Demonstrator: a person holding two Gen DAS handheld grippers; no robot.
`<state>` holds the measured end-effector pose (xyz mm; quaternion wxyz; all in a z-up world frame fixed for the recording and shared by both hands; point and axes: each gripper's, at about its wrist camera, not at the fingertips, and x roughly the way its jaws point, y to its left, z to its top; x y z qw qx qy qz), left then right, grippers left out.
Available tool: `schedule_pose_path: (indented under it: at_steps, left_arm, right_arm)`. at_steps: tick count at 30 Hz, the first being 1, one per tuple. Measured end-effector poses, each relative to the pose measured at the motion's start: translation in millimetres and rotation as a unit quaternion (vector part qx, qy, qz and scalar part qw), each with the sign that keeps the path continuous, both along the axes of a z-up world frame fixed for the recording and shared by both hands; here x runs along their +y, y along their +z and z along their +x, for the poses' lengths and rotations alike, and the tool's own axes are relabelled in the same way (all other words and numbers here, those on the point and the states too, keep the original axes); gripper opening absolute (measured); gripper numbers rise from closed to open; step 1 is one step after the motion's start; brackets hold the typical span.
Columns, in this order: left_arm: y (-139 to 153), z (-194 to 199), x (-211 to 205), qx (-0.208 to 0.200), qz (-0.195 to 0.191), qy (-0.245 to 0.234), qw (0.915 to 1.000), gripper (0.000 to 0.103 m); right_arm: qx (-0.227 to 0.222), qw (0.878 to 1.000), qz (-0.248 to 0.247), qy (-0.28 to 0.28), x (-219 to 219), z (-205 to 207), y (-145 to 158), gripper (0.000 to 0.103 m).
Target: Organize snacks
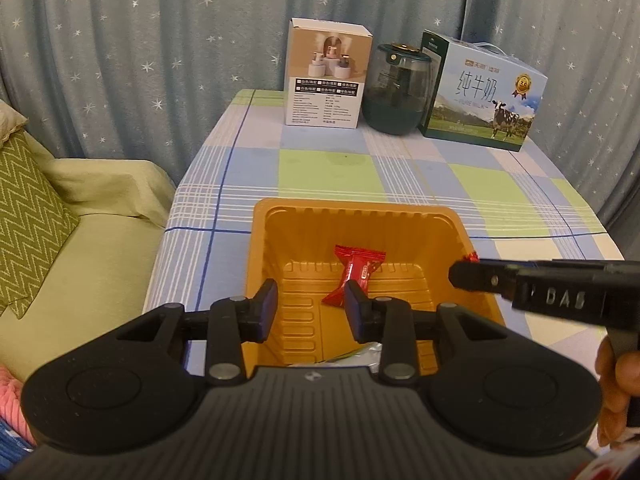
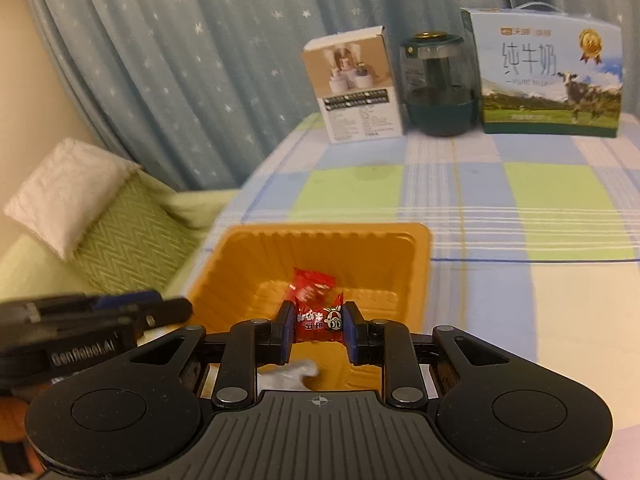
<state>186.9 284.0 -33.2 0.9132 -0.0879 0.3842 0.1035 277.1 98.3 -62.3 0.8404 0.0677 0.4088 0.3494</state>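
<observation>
The orange plastic tray [image 1: 360,216], square with ribbed walls and a stepped floor, fills the lower centre of both views, standing on the checked tablecloth [image 1: 328,172].

In the left wrist view a red twist-wrapped candy [image 1: 352,276] lies tilted on the tray floor, just above and beyond the left gripper [image 1: 311,310]. That gripper's jaws stand narrowly apart with nothing between them; the candy's lower end sits close to the right-hand finger, though contact cannot be told.

In the right wrist view a second red candy with a white cartoon face [image 2: 319,320] sits between the blue pads of the right gripper [image 2: 317,330], over the tray. Whether the pads press on its ends cannot be told. The first candy shows just behind it, mid-frame.

A crumpled silver-white wrapper [image 2: 290,376] lies at the tray's near edge, below the right gripper's fingers.
</observation>
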Motion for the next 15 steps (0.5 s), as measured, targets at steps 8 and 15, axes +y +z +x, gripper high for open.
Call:
schedule_pose_path:
  at_steps: [8, 15]
  left_arm:
    - [4, -16, -1, -0.007, -0.003, 0.011, 0.9999, 0.05]
    - [13, -44, -14, -0.009, 0.001, 0.016, 0.9998, 0.074]
  right_arm:
    - [0.002, 0.999, 0.017, -0.033, -19, 0, 9, 0.068]
    - [0.016, 0.998, 0.009, -0.053, -38, -16, 19, 0.068]
